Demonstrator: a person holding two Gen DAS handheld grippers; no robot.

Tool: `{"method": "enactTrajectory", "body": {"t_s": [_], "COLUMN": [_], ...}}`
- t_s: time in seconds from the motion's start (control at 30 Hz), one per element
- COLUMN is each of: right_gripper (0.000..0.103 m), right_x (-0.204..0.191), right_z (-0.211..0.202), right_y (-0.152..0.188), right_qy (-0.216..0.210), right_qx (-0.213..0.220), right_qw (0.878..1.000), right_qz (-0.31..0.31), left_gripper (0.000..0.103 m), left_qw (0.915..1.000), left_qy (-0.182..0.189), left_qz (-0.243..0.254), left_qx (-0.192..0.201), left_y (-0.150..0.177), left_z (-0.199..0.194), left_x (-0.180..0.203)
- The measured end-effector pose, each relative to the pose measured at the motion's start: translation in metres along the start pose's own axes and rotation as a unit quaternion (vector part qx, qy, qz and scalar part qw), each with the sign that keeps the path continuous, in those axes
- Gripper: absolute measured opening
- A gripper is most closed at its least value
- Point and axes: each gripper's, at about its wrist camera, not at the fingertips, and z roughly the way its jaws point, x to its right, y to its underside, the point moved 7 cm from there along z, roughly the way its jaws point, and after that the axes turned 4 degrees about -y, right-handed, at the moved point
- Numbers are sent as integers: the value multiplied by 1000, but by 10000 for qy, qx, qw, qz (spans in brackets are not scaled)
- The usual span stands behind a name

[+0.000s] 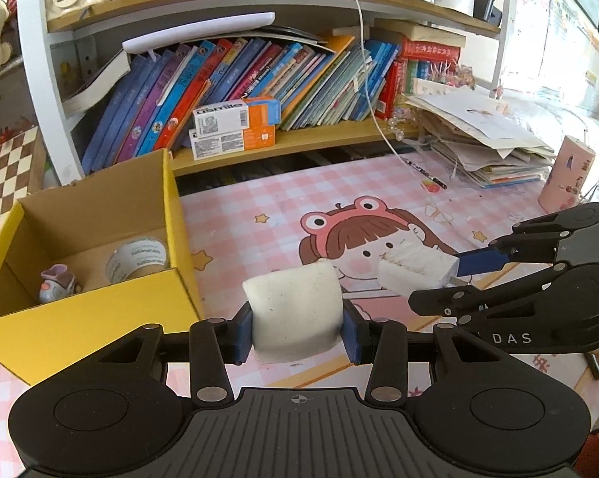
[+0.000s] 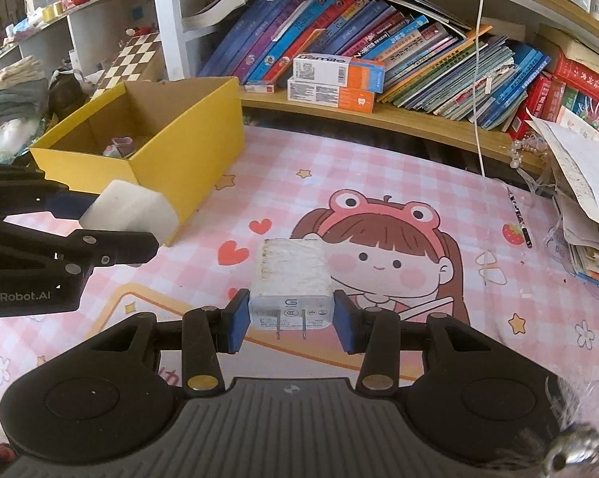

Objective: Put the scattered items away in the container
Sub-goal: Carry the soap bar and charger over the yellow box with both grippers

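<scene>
My left gripper (image 1: 297, 332) is shut on a white eraser block (image 1: 295, 310) and holds it above the pink mat, right of the yellow cardboard box (image 1: 100, 318). The box holds a tape roll (image 1: 138, 259) and a small purple toy (image 1: 58, 283). My right gripper (image 2: 291, 324) is shut on a white plug charger (image 2: 291, 279), prongs toward the camera, above the mat. In the left wrist view the right gripper (image 1: 431, 283) and charger (image 1: 417, 269) are at right. In the right wrist view the left gripper (image 2: 100, 223) with the eraser (image 2: 130, 209) is beside the box (image 2: 180, 159).
A pink cartoon mat (image 2: 379, 207) covers the desk. A bookshelf with books (image 1: 259, 79) and two toothpaste boxes (image 1: 235, 127) stands behind. A paper stack (image 1: 490, 139), a pencil (image 2: 518, 215), a white cable (image 1: 371, 79) and a pink cup (image 1: 566, 175) are at right.
</scene>
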Motion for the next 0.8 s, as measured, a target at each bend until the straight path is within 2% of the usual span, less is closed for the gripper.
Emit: {"method": "enactTrajectory", "body": {"t_s": [0.8], "right_gripper": [41], "right_x": [-84], "right_z": [-9], "right_y": [-25], "right_qy": [177], "right_qx": [206], "right_qw": [9996], "right_qz": [-118], "left_gripper": [41], "left_qw": [9990], "left_qy": [342], "left_qz": [50], "left_qx": [267], "left_y": [9], "left_z": [-42], "left_x": [-62]}}
